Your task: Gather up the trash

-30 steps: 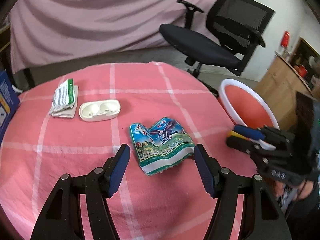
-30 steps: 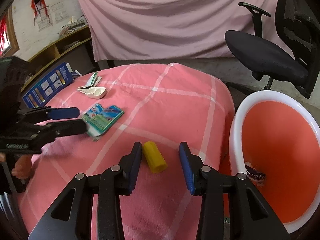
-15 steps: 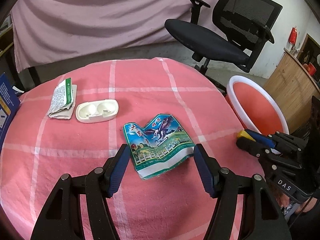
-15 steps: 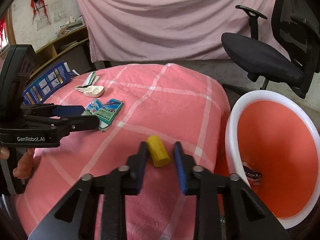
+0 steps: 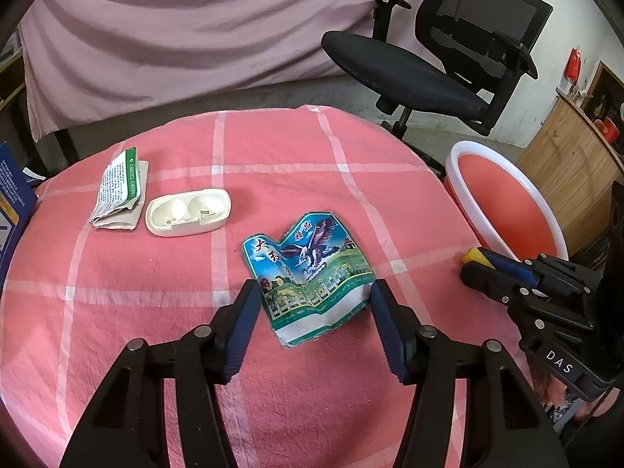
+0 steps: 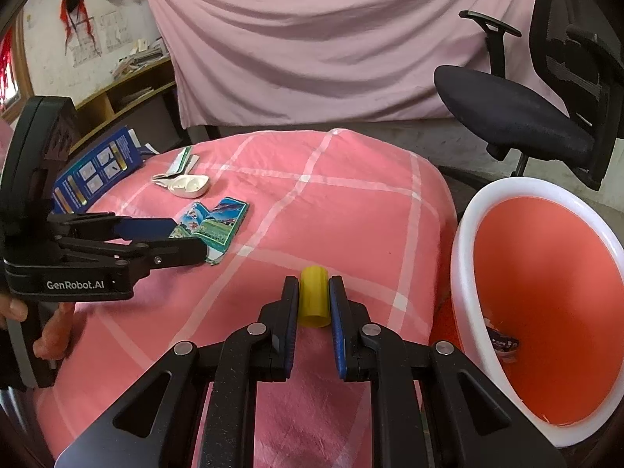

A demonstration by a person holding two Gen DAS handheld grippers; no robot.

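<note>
On my right the path to the orange bin (image 6: 546, 312) is open: bare pink cloth on the table (image 6: 351, 202) runs to the edge, bin mouth just beside it, one wrapper low inside. Yellow tube (image 6: 313, 296) fills the gap between the right gripper (image 6: 314, 304) fingers. My left gripper (image 5: 314, 323) straddles the snack wrapper (image 5: 308, 273), clear cloth either side. White tray (image 5: 188, 212) and folded packet (image 5: 119, 191) block far left; blue box (image 6: 97, 171) edges that side; office chair (image 6: 526, 117) behind bin
</note>
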